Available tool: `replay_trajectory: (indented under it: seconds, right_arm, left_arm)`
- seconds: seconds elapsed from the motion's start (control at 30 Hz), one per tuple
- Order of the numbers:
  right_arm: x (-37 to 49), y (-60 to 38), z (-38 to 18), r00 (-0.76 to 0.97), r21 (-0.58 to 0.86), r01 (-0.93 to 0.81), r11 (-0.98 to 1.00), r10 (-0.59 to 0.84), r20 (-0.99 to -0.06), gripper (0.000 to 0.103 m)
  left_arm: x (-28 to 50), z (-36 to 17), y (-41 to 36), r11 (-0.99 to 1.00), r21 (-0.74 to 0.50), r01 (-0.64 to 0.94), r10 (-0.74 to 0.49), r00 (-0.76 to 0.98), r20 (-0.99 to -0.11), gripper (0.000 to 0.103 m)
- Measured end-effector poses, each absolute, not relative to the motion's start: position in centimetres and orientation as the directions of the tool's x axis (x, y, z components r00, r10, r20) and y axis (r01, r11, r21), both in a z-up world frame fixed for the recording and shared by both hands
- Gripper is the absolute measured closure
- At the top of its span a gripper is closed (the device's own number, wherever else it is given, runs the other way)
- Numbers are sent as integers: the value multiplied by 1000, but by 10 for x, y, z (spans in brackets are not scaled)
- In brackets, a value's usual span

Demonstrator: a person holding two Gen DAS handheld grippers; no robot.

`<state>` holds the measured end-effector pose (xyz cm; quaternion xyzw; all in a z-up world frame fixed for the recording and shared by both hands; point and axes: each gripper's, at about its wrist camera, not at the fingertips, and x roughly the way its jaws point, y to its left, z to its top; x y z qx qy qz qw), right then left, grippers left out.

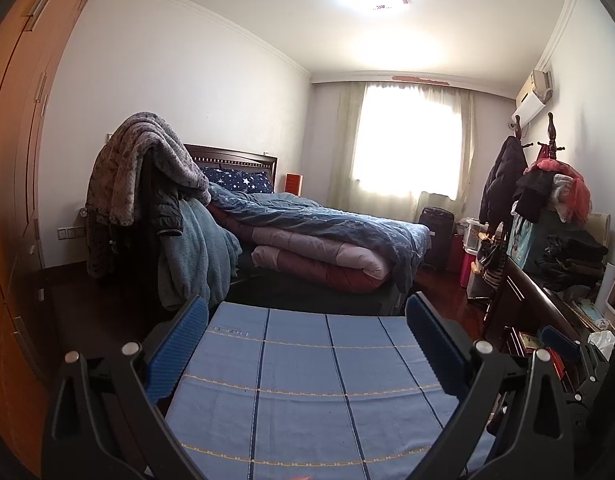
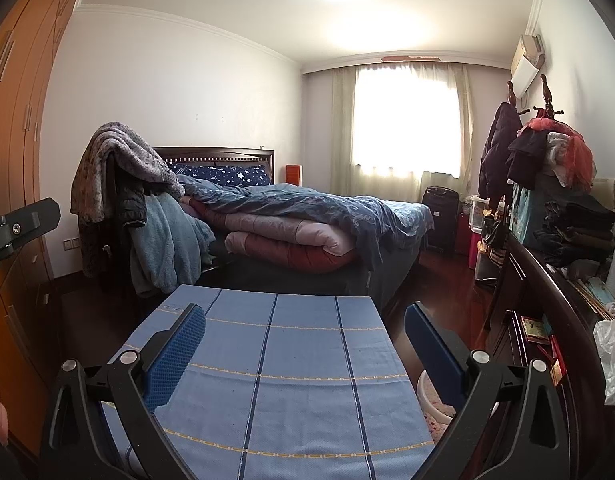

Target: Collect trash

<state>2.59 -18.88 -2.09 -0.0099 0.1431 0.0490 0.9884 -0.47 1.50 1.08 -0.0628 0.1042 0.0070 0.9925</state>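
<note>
Both my left hand-held gripper point(image 1: 307, 344) and right hand-held gripper point(image 2: 305, 344) hang spread and empty over the blue cloth point(image 2: 275, 380), eyeing that crumpled white plastic bag point(image 2: 613, 356) on the dark desk point(image 2: 563, 312) to my right, light, flimsy, best pinched at a bunched fold

Blue checked cloth with dark and yellow stripes point(image 1: 307, 380) covers a flat surface in the foreground. Behind it, dark wooden bed point(image 2: 227, 156) carrying a rumpled blue duvet point(image 2: 315, 204) over folded pink and maroon quilts point(image 2: 291, 244); star-print navy pillow point(image 2: 223, 174) at the headboard. Grey fleece blanket point(image 1: 147, 160) draped over hung clothing, left of the bed. Orange-brown wardrobe point(image 1: 15, 160) along the left wall. Curtained bright window point(image 2: 407, 128) on the far wall. Black suitcase point(image 2: 441, 220) below it. Clothes-laden coat rack point(image 1: 547, 176) at right.
</note>
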Motion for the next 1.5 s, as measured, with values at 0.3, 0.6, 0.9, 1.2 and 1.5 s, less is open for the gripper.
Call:
replay_trajectory:
  seconds: [0.3,0.6,0.9,1.2,1.5]
  right_arm:
    - [26,-188,-21,954,-6,-100,995,94,-284,4]
    - [26,-188,-21,954,-7,-100,995,94,-284,4]
    - [27,-189,-20,954,-8,-102,995,96,-286,4]
    - [27,-188,-20,953,-9,-101,995,94,-287,4]
    - [23,-201,-30,949,-6,-97,995,90,-302,4]
  left_arm:
    - [-3,11,17,992,-123,-23,-3,978,-207,3]
    - [0,10,18,993,-114,-8,-16,978,-206,3]
    - [-1,9,17,994,-113,-7,-17,979,-205,3]
    - [2,5,22,991,-131,21,-48,977,-207,3]
    - [7,0,20,992,-121,22,-47,977,-210,3]
